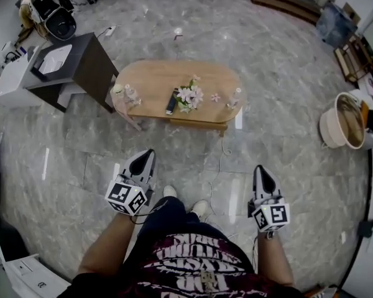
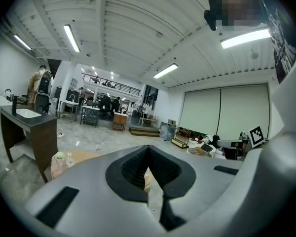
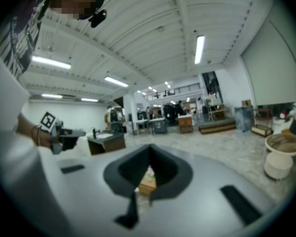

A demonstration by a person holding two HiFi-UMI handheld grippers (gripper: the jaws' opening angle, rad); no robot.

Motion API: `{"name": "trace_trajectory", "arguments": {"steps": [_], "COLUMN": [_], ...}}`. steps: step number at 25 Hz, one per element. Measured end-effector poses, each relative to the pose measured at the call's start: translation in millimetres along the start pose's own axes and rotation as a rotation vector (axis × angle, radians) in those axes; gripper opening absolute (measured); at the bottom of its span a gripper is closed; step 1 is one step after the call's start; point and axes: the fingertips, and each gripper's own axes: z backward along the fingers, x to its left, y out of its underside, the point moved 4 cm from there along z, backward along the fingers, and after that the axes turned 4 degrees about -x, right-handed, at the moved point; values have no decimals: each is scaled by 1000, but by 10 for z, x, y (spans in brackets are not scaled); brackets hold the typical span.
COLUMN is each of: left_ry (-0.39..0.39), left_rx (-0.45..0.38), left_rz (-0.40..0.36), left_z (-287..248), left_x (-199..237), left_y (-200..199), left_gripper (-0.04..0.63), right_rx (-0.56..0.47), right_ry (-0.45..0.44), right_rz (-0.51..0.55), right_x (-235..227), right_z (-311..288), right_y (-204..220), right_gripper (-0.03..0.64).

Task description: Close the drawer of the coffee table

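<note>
The oval wooden coffee table (image 1: 152,79) stands on the marble floor ahead of me, with flowers (image 1: 189,95), a dark remote (image 1: 171,102) and small bottles on top. A wooden drawer front (image 1: 196,125) juts out a little under its near edge. My left gripper (image 1: 150,154) and right gripper (image 1: 259,168) are both shut and empty, held side by side near my body, well short of the table and pointing toward it. In the left gripper view the shut left gripper (image 2: 148,148) frames a sliver of the table (image 2: 84,157). The right gripper (image 3: 149,147) frames a piece of wood (image 3: 147,184).
A dark side stand with a white basin (image 1: 74,64) sits left of the table, a stroller (image 1: 53,14) beyond it. A round cream tub (image 1: 345,121) stands at right. A thin cable (image 1: 222,157) lies on the floor. My shoes (image 1: 186,200) are between the grippers.
</note>
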Motion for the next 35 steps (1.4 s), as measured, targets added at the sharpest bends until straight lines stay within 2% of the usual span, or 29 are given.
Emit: {"name": "trace_trajectory", "arguments": {"steps": [3,6,12,16,21,24,30,35], "left_ry": [-28,-17,-11,32,120,191,264,239], "left_rx": [33,58,138,216,344,421,592,746], "left_rz": [-5,-19,-23,-58,-119,-144,-161,-107], "left_z": [-94,-208,-494,-907,-1611,-1974,-2482,-2539], "left_x": [104,210,586,932,1490,1724,2183,2539], "left_y": [104,197,386,542,982,1369,2508,3553], "left_gripper": [23,23,23,23,23,23,23,23], "right_rx": [42,87,160,233,340,458,569,704], "right_ry": [-43,-83,-91,-82,-114,-161,-319,-379], "right_rz": [23,35,29,62,130,201,324,378], "right_x": [58,89,51,-61,-243,-269,-358,-642], "right_z": [-254,-531,-1038,-1554,-2385,-2759,-3385,-3529], "right_y": [98,220,380,521,947,1245,2175,3054], "right_gripper": [29,30,31,29,31,29,30,31]}}
